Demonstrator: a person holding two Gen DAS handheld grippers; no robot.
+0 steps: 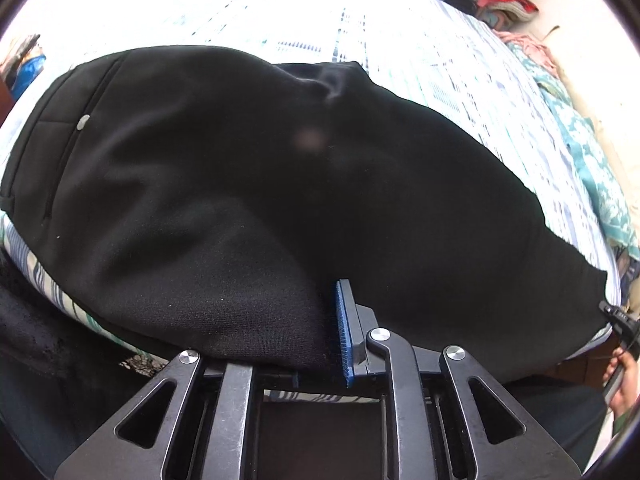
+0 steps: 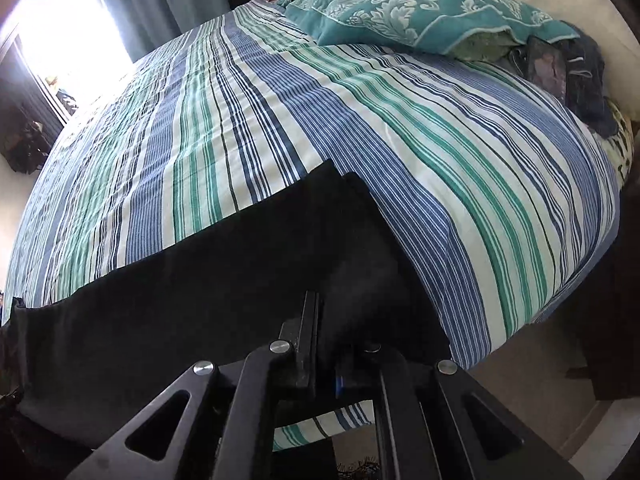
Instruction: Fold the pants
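Both grippers are pinching the black pants [image 1: 240, 168] low in frame: left gripper [image 1: 320, 336] nearly closed on cloth, right gripper [image 2: 326, 332] clamped tight. Keeping the edges aligned and taut over the striped bedsheet [image 2: 440, 184] is looking wise.

Home bedroom, striped bedsheet [image 2: 360, 128] across a bed, teal patterned pillow [image 2: 400, 8], curtained window [image 2: 72, 32]

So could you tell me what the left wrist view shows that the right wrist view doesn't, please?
Only the left wrist view shows the pants' waist end with its silver button and a hand at the right edge. Only the right wrist view shows the teal pillow and the bright window. Both show the black pants on the striped bedsheet, with fabric pinched in that view's gripper.
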